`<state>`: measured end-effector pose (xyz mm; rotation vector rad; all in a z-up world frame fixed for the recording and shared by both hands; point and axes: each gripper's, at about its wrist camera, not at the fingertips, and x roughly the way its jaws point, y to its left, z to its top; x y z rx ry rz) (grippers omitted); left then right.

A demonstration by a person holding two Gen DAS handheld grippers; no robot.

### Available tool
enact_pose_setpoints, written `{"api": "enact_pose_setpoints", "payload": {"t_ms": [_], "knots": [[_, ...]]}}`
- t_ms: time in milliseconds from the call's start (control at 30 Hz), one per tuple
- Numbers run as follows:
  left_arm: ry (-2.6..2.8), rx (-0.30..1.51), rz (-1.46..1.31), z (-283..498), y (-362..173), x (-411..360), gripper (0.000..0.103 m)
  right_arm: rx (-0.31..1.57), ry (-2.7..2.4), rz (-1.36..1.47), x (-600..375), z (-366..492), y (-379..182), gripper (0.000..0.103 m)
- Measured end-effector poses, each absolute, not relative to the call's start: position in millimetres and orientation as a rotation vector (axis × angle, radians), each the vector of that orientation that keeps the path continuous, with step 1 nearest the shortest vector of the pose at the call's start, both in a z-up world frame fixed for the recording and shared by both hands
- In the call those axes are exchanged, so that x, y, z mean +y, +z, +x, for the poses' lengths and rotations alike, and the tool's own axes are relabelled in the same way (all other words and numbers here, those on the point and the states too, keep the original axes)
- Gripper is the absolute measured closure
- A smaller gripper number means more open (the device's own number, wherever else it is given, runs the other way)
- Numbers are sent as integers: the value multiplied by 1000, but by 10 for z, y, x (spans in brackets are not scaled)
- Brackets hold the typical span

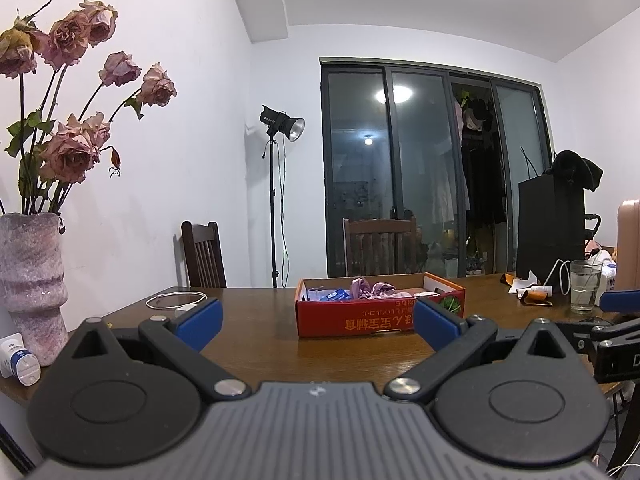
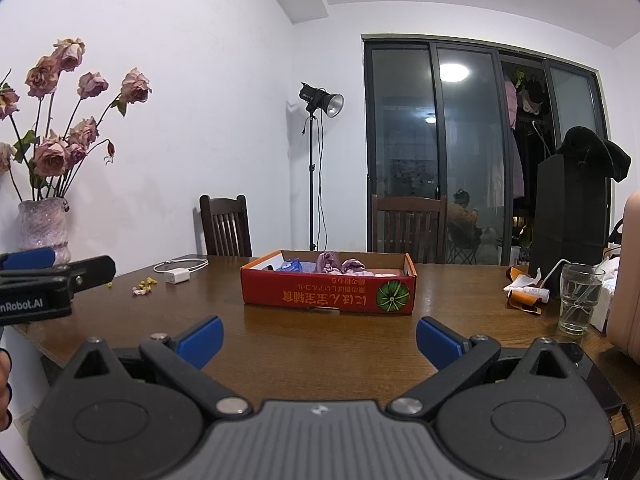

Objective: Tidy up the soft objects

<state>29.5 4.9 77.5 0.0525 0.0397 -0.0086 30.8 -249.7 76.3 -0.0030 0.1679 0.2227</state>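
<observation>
A shallow red cardboard box point(image 1: 360, 320) point(image 2: 320, 294) sits on the brown wooden table point(image 1: 260, 344) point(image 2: 320, 344). Inside lie soft purple cloth pieces point(image 1: 370, 288) point(image 2: 340, 264) and a blue packet point(image 1: 334, 295) point(image 2: 290, 266). My left gripper point(image 1: 318, 320) stands open above the table, short of the box, with nothing between its blue pads point(image 1: 200, 322). My right gripper point(image 2: 318, 340) is open too, also short of the box and holding nothing. In the right wrist view the left gripper point(image 2: 28, 262) shows at the left edge.
A pink vase of dried roses point(image 1: 32, 280) point(image 2: 42, 228) stands at the table's left edge. A white charger and cable point(image 2: 178, 274) lie behind. A water glass point(image 2: 578, 298) point(image 1: 584, 286), a black bag point(image 2: 572, 216), and small clutter sit to the right. Two chairs point(image 2: 226, 226) stand beyond.
</observation>
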Motion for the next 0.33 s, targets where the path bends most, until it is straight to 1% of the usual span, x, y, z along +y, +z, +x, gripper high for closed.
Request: {"api": "enact_pose_setpoints", "payload": {"t_ms": [333], "knots": [[-9,45,42,296,783,57,0,165,221,-2,-2515,308,755,0]]}}
